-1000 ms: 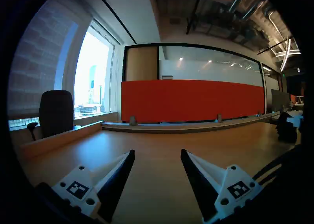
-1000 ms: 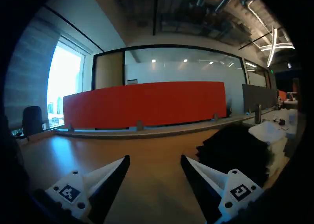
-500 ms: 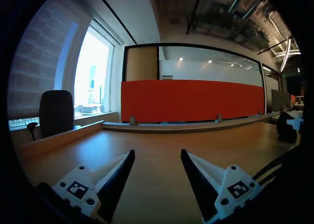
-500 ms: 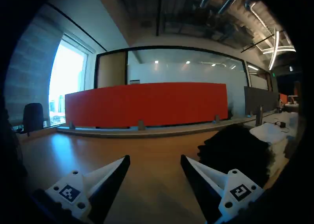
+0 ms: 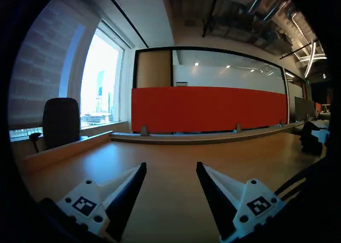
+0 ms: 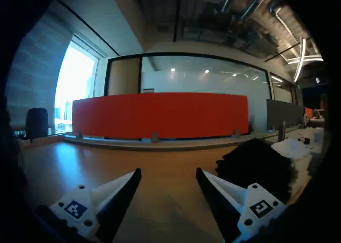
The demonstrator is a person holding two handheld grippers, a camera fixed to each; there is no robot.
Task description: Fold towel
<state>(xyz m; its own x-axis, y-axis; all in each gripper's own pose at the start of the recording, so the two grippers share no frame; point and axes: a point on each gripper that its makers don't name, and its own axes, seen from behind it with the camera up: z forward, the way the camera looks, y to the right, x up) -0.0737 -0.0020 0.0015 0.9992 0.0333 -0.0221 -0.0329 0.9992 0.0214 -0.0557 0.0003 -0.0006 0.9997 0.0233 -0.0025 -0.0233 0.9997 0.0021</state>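
The dark towels [image 6: 255, 166] lie in a fuzzy, soft-edged pile on the right side of the wooden table [image 6: 170, 155], seen from the right gripper view just beyond the right-hand finger of the right gripper [image 6: 168, 171]. That finger covers the pile's lower left corner, and its right edge runs into shadow, so the number of layers cannot be told. Pale folded cloths [image 6: 294, 149] sit touching it on the far side, partly hidden. In the left gripper view a small dark heap [image 5: 310, 143] shows at the far right rim of the table [image 5: 170, 151] - too cut off and dim to say for certain what it is.

Both grippers have their jaws spread wide with nothing between them: the left gripper [image 5: 171, 163] and the right one each show 2 white, wedge-shaped fingers with black inner faces and a square black-and-white marker, low over the smooth, glossy tabletop. Black cables [image 5: 298, 185] cross the lower right of the left gripper view.

Along the table's far edge stands a flat red partition [image 6: 160, 115], with a glass wall behind it. A dark office chair [image 5: 61, 121] sits by the bright window [image 5: 100, 94] - its base is hidden by a low wooden ledge. Bare pipes run across the ceiling
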